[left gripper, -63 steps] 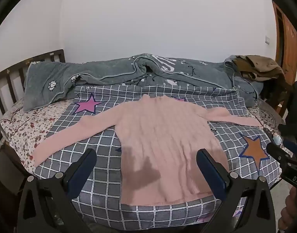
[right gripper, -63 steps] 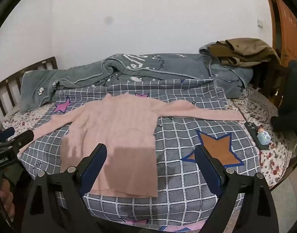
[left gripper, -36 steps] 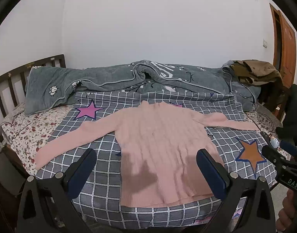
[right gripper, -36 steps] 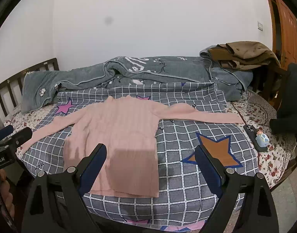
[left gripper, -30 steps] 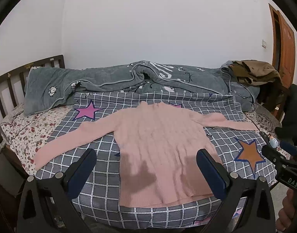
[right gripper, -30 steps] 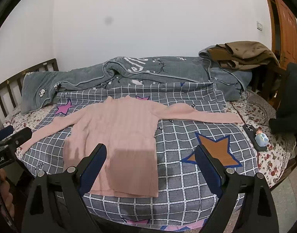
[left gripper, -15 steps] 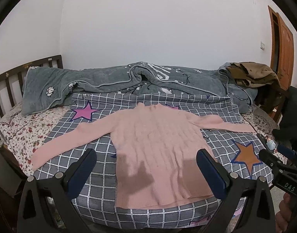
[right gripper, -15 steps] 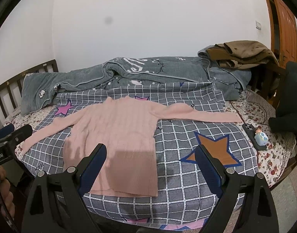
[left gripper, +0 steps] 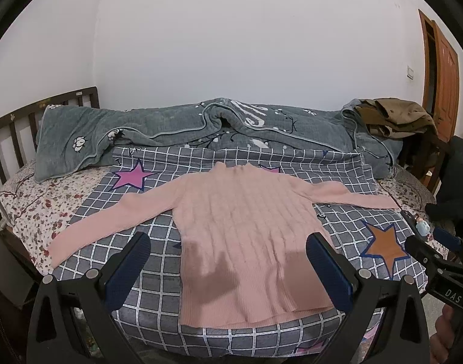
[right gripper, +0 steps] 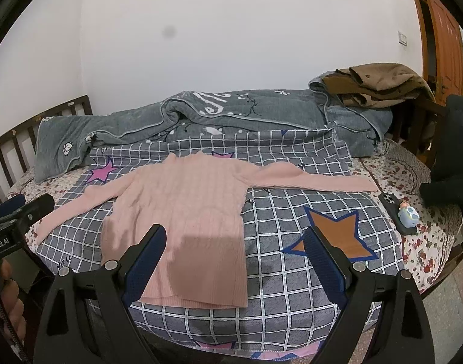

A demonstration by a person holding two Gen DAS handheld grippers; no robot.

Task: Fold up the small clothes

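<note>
A pink ribbed sweater (left gripper: 243,230) (right gripper: 183,212) lies flat and face down on a grey checked blanket with stars, both sleeves spread out to the sides and its hem at the near edge of the bed. My left gripper (left gripper: 228,253) hovers open in front of the hem, nothing between its blue-padded fingers. My right gripper (right gripper: 234,245) is also open and empty, held off the bed's front edge, right of the sweater's body. Each gripper shows at the edge of the other's view.
A grey quilt (left gripper: 201,127) is bunched along the back of the bed under the wall. Brown clothes (right gripper: 380,85) pile at the back right. A phone with a small figurine (right gripper: 408,214) lies on the floral sheet at right. A wooden headboard (left gripper: 13,130) stands left.
Both grippers have drawn back and risen slightly, so the bed sits a little lower and farther in view. The sweater has not moved and both grippers stay open.
</note>
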